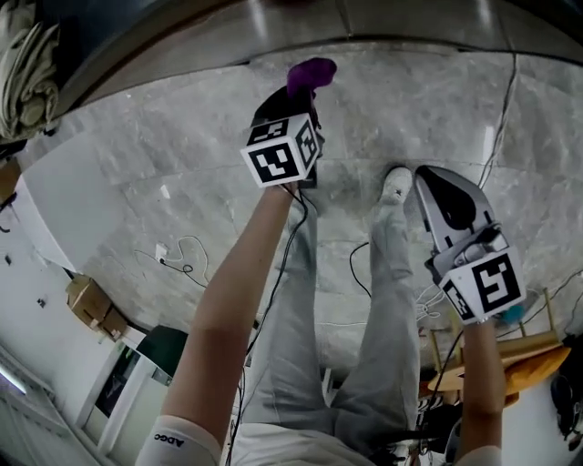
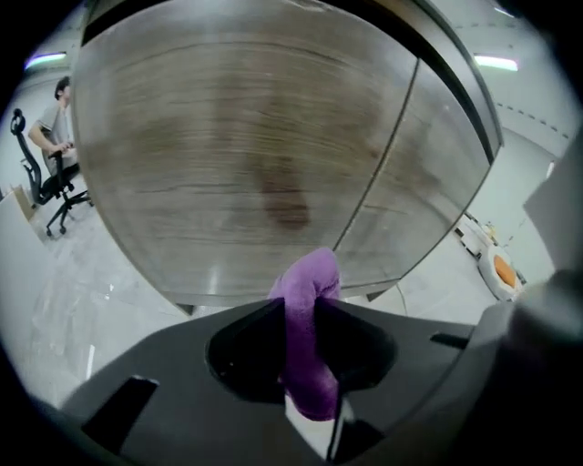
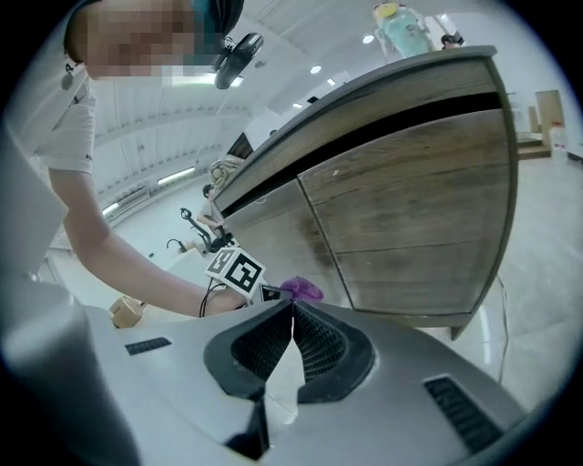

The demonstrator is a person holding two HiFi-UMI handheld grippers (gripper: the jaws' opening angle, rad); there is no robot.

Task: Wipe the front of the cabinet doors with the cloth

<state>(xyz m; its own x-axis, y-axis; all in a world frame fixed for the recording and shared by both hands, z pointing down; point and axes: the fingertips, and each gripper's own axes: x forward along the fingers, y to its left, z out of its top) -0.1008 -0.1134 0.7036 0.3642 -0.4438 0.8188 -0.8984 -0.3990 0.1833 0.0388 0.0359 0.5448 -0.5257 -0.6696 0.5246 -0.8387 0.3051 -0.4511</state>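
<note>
Looking down in the head view, the left gripper (image 1: pixel 305 96) reaches toward the cabinet (image 1: pixel 273 23) with the purple cloth (image 1: pixel 311 73) poking out ahead of it. The right gripper (image 1: pixel 430 182) hangs apart over the floor (image 1: pixel 164 155).

Left gripper view now: jaws clamped on the cloth, its long axis running along them. The free end points at the lower edge of the 2 doors (image 2: pixel 237 155), apparently not touching.

Right gripper view: jaws pressed together on nothing.

Wiping looks barely begun, with both doors seemingly left to do.

Purple cloth (image 1: pixel 311 73) in left gripper (image 1: pixel 299 98)
</note>
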